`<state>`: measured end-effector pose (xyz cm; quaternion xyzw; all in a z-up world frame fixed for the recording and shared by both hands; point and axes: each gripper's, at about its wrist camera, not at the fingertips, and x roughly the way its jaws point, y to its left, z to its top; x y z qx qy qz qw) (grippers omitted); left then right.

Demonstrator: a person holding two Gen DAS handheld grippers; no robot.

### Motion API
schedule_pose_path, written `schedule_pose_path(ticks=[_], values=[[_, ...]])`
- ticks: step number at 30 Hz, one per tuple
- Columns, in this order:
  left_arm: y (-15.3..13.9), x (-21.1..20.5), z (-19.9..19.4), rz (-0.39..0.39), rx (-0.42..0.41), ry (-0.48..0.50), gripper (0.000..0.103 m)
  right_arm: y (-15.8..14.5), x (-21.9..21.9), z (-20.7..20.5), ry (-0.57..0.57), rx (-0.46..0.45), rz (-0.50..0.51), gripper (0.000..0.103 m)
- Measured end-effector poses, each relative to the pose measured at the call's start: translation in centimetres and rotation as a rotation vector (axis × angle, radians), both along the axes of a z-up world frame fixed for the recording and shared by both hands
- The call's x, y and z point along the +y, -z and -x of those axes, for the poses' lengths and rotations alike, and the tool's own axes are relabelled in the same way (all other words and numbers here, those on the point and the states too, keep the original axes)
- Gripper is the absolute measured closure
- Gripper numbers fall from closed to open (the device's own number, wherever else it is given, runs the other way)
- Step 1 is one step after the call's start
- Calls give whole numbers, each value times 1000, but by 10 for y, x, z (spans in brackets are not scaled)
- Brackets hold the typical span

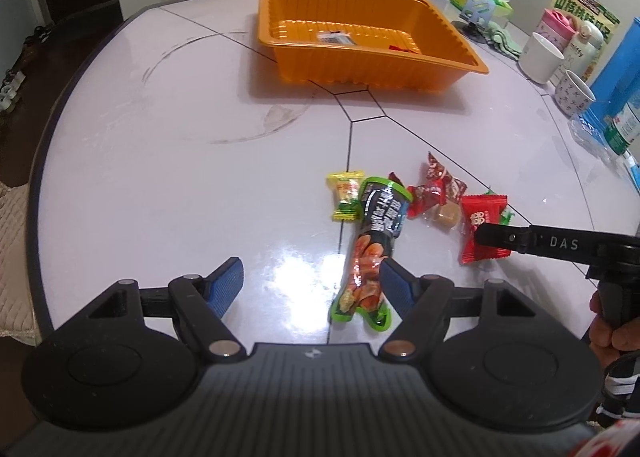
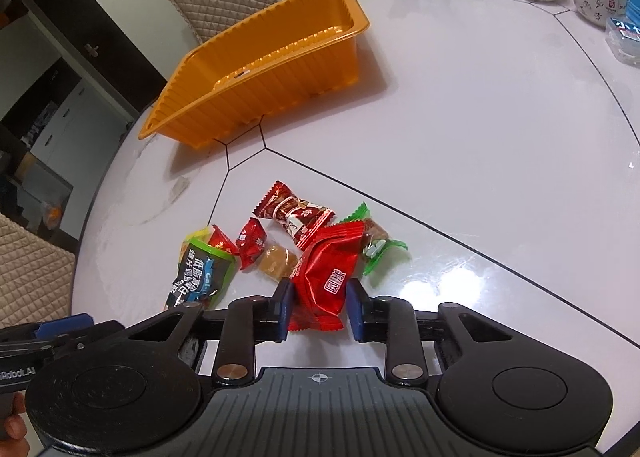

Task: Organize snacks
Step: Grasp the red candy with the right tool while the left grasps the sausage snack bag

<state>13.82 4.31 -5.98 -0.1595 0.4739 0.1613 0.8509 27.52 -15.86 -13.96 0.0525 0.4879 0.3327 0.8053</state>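
R gripper [image 2: 318,303] is pinched onto the bright red snack packet [image 2: 326,277], which lies on the white worktop [image 2: 460,137] at 6 o'clock of the snack pile. L gripper [image 1: 312,285] is wide open w/ nothing held; the long green-edged packet [image 1: 374,245] touches its R pad. Orange tray [image 1: 360,69] sits at 12 o'clock, well apart.

Left tool [image 1: 310,283]: jaws spread wide, blue pads well apart, angled steeply down toward the counter [image 1: 160,161]. Right tool [image 2: 320,303]: jaws drawn in on a red packet [image 2: 324,277], pads at its sides, angled downward. A hand [image 1: 612,331] grips its handle.
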Motion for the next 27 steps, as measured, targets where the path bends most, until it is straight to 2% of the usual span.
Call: schedule_pose_path(ticks=[4,10,13,18,23,24,26,27], values=[[5,-3,-5,22,4,30,39,-7,-5,5,-14,-20,-14,77],[13,-15,-16,4,2,92,41,-24,-16,10,-12,-42,-46,78],[18,-20,-24,-3,3,130,49,-30,-21,11,-10,-51,-50,78],[28,-25,-34,-14,12,164,52,-32,-28,12,-3,-43,-48,79],[37,-30,-43,-27,34,190,60,-32,-33,16,-28,-40,-28,78],[39,-31,-44,-27,35,191,61,-31,-33,17,-32,-40,-17,76],[41,-32,-45,-33,31,193,63,-29,-36,17,-20,-37,7,61],[41,-33,-46,-37,30,198,63,-28,-37,18,-18,-33,14,48]])
